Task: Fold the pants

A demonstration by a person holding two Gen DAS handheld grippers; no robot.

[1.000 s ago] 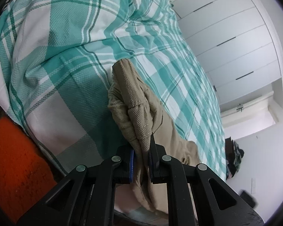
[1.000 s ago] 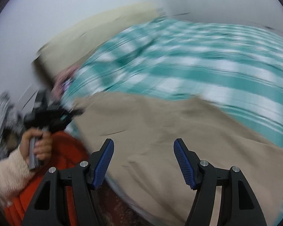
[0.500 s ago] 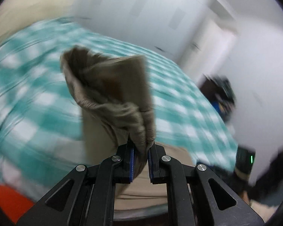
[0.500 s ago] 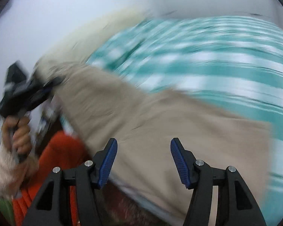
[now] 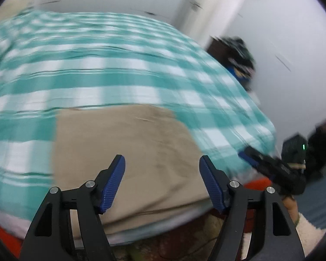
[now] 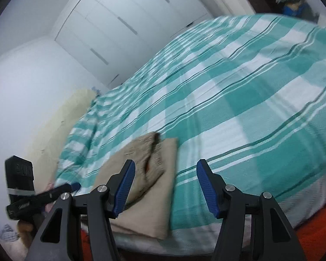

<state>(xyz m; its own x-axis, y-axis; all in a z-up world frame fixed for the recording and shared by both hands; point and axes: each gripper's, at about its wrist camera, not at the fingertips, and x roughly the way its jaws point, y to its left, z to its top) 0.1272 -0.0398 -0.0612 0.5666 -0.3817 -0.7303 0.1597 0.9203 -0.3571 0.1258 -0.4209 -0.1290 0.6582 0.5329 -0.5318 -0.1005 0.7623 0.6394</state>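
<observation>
Pants (image 5: 128, 152): folded flat at bed (image 5: 119, 76) edge, reachable.
Left tool (image 5: 162, 182): jaws apart, empty, above pants.
Right tool (image 6: 165, 187): jaws apart, empty.

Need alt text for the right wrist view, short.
Folded tan pants lie near the edge of a bed with a teal-and-white plaid cover, seen between the open right claw. The left claw shows at lower left; white wardrobe doors stand behind.

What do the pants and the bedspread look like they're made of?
The pants look like matte tan woven cotton, perhaps twill; they lie folded with soft creases, though blur hides the weave. The bedspread looks like woven cotton with a fine textured weave, in a teal and white check.
</observation>
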